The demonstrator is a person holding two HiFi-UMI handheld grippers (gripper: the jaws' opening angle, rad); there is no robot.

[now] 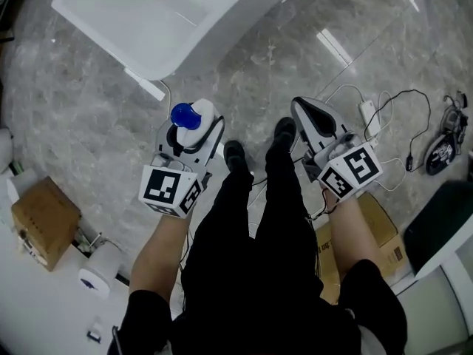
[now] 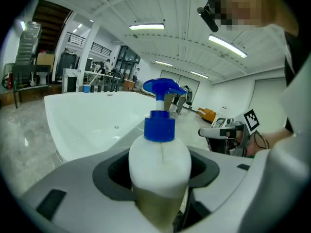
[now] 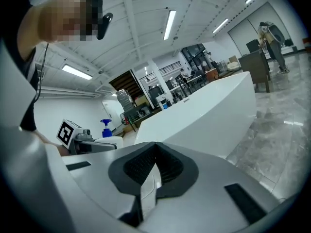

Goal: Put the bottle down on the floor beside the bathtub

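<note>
Between the jaws of my left gripper [image 1: 194,133] sits the white plastic spray bottle [image 2: 159,164] with its blue trigger top, clamped round the body and upright (lower half looks yellowish). It hangs over the grey marble floor [image 1: 74,117], near the white bathtub [image 1: 222,21]. My right gripper [image 3: 154,152] has its jaws pressed together, empty.

bottle [image 1: 191,117]: one;
tub [image 1: 148,21]: one;
tools: two; left tool [image 1: 191,129], right tool [image 1: 301,113];
boxes: two; left box [image 1: 44,222], right box [image 1: 382,224];
paper roll [image 1: 100,270]: one;
shoes [image 1: 234,154]: two
</note>
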